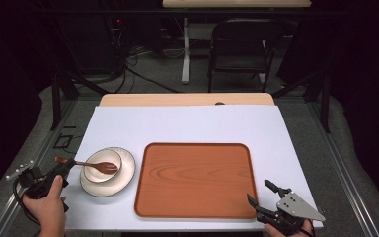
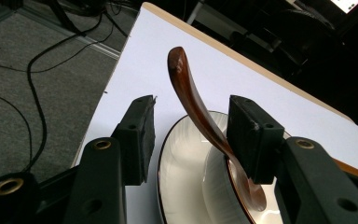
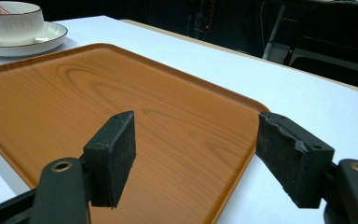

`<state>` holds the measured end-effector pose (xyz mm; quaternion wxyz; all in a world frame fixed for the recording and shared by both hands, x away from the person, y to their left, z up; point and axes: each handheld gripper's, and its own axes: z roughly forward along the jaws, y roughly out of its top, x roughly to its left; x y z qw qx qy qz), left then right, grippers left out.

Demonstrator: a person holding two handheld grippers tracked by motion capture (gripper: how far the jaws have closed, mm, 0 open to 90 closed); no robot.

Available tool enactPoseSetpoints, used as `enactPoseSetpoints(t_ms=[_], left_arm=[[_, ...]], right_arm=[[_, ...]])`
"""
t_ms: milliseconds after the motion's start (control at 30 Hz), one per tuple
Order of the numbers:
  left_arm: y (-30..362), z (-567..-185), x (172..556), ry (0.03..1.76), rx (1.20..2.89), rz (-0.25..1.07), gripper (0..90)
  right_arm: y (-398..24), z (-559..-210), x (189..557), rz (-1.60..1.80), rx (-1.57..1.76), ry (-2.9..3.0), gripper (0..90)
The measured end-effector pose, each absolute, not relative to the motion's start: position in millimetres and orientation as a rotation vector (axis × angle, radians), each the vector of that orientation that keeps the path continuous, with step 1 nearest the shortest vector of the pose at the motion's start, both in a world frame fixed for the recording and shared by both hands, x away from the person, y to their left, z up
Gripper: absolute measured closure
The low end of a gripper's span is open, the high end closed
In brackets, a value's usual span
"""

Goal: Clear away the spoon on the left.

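Left gripper (image 2: pixel 191 140) jaws spread around the dark-brown wooden spoon (image 2: pixel 200 116) handle; step: grasping. Next: close. Right gripper (image 3: pixel 196 158) spread, idle.

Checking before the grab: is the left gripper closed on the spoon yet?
Open: the left gripper has the spoon handle between its jaws, a gap beside one pad.

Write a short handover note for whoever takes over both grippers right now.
Left gripper: open, jaws either side of the spoon handle; one pad looks to be against it, no grip yet.
Right gripper: open, holding nothing, over the near right corner of the tray.
Things: spoon rests in the bowl, handle sticking out left; bowl sits on the plate, left of the tray. Tray holds nothing.
Done: left gripper lined up on the spoon.
Left: probably close on the handle and lift the spoon.
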<state>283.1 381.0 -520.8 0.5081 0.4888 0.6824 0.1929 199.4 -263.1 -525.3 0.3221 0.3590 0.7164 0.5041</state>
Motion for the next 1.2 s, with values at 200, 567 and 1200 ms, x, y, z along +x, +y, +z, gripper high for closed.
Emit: enactPoseSetpoints(t_ms=[200,567,1200], left_arm=[[381.2,-523.2,283.8,1.640,1.142,0.445,58.7],[378.0,-523.6,284.8,1.633,1.115,0.429,69.5],[373.6,-512.4,282.0,1.591,1.118,0.438,77.9]], right_arm=[[-263.2,-525.3,199.3,1.324,0.943,1.881,28.2],[-263.1,-525.3,199.4,1.324,0.940,1.884,28.2],[-263.2,-525.1,198.9,1.327,0.936,1.884,28.3]])
